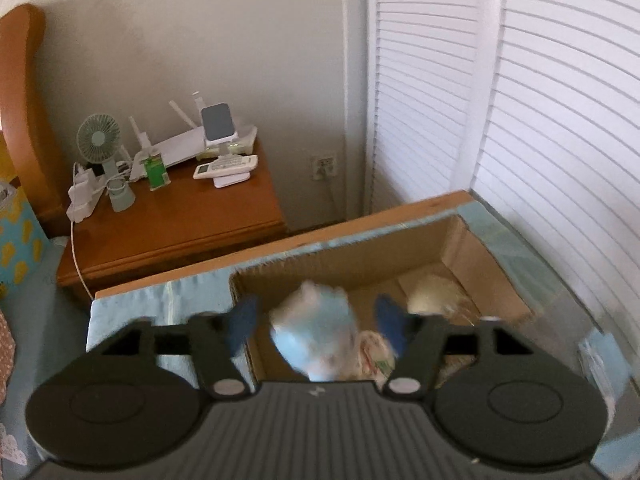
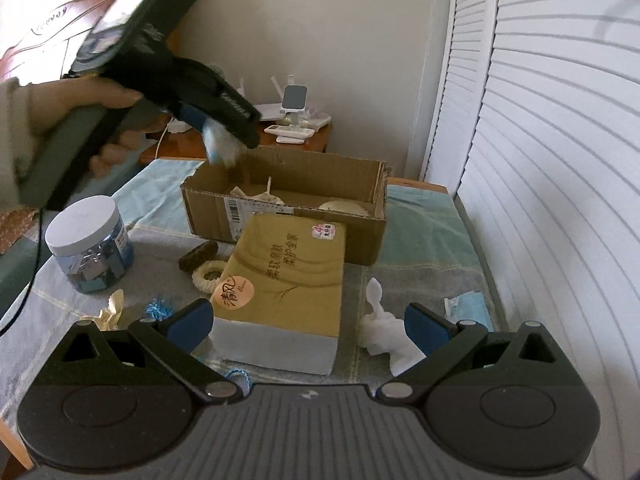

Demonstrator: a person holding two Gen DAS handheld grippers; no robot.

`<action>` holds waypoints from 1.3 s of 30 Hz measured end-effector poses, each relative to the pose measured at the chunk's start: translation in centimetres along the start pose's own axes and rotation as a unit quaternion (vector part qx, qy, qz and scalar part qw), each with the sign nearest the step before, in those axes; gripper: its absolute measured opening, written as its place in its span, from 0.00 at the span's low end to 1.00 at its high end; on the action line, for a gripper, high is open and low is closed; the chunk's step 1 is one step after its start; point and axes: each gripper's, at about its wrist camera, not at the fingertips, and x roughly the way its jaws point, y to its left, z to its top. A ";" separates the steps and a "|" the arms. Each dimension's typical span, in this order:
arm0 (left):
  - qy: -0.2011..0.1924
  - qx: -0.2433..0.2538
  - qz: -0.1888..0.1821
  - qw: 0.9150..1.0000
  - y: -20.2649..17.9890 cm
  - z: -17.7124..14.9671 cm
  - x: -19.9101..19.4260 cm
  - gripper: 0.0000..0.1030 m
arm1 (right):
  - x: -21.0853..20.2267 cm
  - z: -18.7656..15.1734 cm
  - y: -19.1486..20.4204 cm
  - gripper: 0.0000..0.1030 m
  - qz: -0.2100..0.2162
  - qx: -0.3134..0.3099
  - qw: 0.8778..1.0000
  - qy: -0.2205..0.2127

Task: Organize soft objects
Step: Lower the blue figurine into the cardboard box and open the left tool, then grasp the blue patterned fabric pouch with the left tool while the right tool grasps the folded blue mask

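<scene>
Towel-covered table [image 2: 424, 224] beside white louvered shutters [image 2: 560, 160]. Left gripper [image 1: 316, 322] over open cardboard box [image 1: 496, 276], jaws spread; blurred pale-blue and white soft object [image 1: 316, 334] between the fingers, contact unclear. Right gripper [image 2: 308, 326] wide, empty; tissue pack [image 2: 288, 276] between fingers, crumpled white tissue [image 2: 384, 336] just inside right finger.

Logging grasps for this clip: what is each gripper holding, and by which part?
Left gripper: open around a blurred blue-white soft item above the cardboard box; contact unclear. Right gripper: open, empty.
</scene>
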 end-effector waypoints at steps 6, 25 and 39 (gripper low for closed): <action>-0.016 -0.006 -0.003 1.000 0.1 -0.8 -1.8 0.83 | -0.5 -0.4 -0.5 1.00 -0.007 0.001 1.000 0.000; -0.040 0.023 -0.051 0.998 -3.4 -13.6 -12.7 0.91 | -3.7 -4.3 -1.2 1.00 -0.037 -0.011 0.999 0.013; -0.006 0.037 -0.080 0.996 -5.8 -19.5 -12.7 0.91 | -0.1 -8.6 -4.0 1.00 -0.054 0.028 0.994 0.088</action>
